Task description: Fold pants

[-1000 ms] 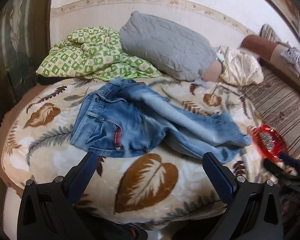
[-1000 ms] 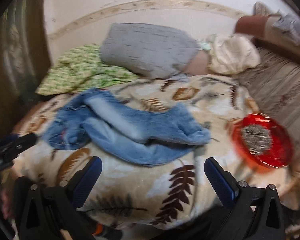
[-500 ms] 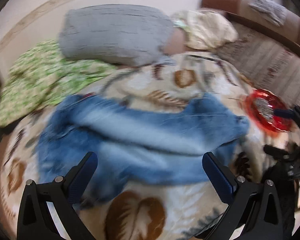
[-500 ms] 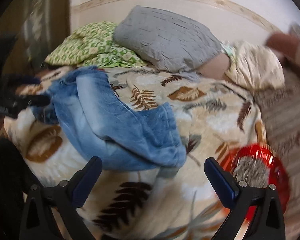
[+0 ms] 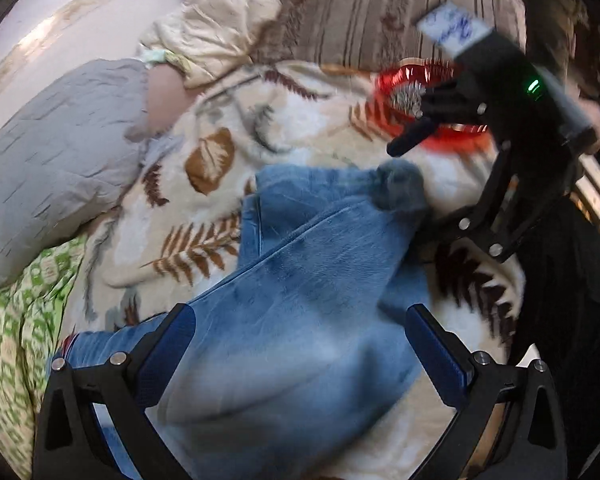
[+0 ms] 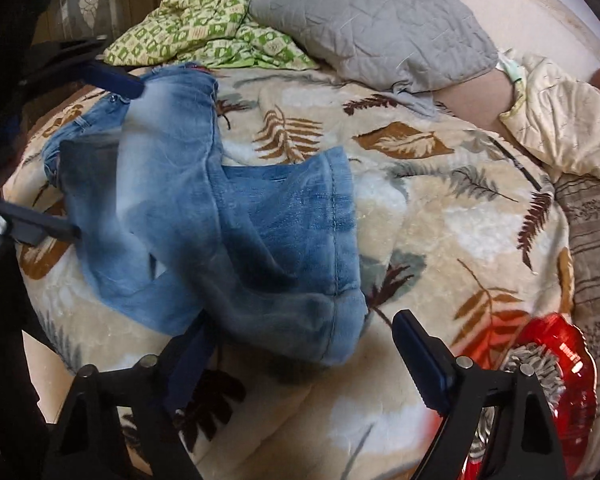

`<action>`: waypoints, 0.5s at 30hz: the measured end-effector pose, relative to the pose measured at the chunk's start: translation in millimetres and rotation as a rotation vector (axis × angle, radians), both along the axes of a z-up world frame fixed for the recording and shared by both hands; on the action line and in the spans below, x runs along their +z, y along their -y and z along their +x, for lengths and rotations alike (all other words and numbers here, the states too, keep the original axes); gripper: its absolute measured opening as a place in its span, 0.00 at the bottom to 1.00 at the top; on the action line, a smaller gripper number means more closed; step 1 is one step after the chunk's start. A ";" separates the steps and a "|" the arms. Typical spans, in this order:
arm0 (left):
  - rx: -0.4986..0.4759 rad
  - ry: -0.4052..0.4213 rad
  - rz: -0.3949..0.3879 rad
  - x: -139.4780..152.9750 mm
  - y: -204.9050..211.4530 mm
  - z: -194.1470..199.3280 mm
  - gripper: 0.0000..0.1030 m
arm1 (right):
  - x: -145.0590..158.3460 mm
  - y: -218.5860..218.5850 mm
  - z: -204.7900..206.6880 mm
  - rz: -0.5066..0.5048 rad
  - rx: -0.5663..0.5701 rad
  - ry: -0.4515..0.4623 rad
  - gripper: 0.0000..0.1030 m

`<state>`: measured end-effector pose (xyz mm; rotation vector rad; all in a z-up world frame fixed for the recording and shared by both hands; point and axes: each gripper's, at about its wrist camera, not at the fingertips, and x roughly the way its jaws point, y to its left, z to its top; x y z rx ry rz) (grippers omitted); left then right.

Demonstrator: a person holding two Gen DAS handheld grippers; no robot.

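Blue jeans point(image 6: 220, 220) lie crumpled on a leaf-print blanket point(image 6: 440, 220). My right gripper point(image 6: 308, 356) hovers low over the hem end of a leg, and its jaws are closing with the hem between them; the pads stand apart from the cloth. In the left wrist view the same jeans point(image 5: 300, 280) fill the space between the wide-apart fingers of my open left gripper point(image 5: 304, 344). That view also shows the right gripper point(image 5: 412, 188) straddling the bunched hem. From the right wrist view, the left gripper point(image 6: 80, 152) sits at the waistband end.
A grey pillow point(image 6: 372, 20), a green patterned cloth point(image 6: 204, 28) and a cream cloth point(image 6: 560, 120) lie at the back of the bed. A red dish point(image 6: 556, 360) sits close beside the right gripper. A striped cover point(image 6: 596, 240) borders the blanket.
Both grippers have come down and closer to the jeans, one at each end. The left wrist view has rolled strongly. The right fingers stand a little narrower than before.
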<state>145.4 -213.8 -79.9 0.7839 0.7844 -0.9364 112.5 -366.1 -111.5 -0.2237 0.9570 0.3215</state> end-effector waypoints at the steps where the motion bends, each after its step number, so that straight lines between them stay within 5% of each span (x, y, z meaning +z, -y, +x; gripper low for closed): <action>1: 0.007 0.000 0.014 -6.1 4.2 5.9 0.99 | -2.1 -0.8 3.3 0.002 0.004 -0.008 0.77; 2: 0.009 -0.010 0.021 -11.1 5.9 11.0 0.95 | -5.4 -1.1 6.5 0.007 0.008 -0.023 0.68; 3: 0.012 -0.033 0.026 -16.2 6.3 15.7 0.79 | -9.1 -0.9 9.6 0.001 0.002 -0.039 0.62; 4: 0.015 -0.068 0.029 -21.7 5.7 20.3 0.48 | -10.9 -0.4 11.4 -0.008 -0.007 -0.046 0.57; 6: 0.020 -0.160 0.022 -31.0 2.6 27.5 0.19 | -11.8 3.3 13.6 -0.003 -0.024 -0.053 0.37; 10: 0.016 -0.167 -0.044 -20.2 -1.1 27.9 0.07 | 0.0 7.9 15.1 0.039 -0.033 -0.057 0.19; 15: 0.052 -0.124 -0.210 39.0 -13.9 44.1 0.05 | 43.0 5.2 16.5 0.035 -0.023 0.002 0.17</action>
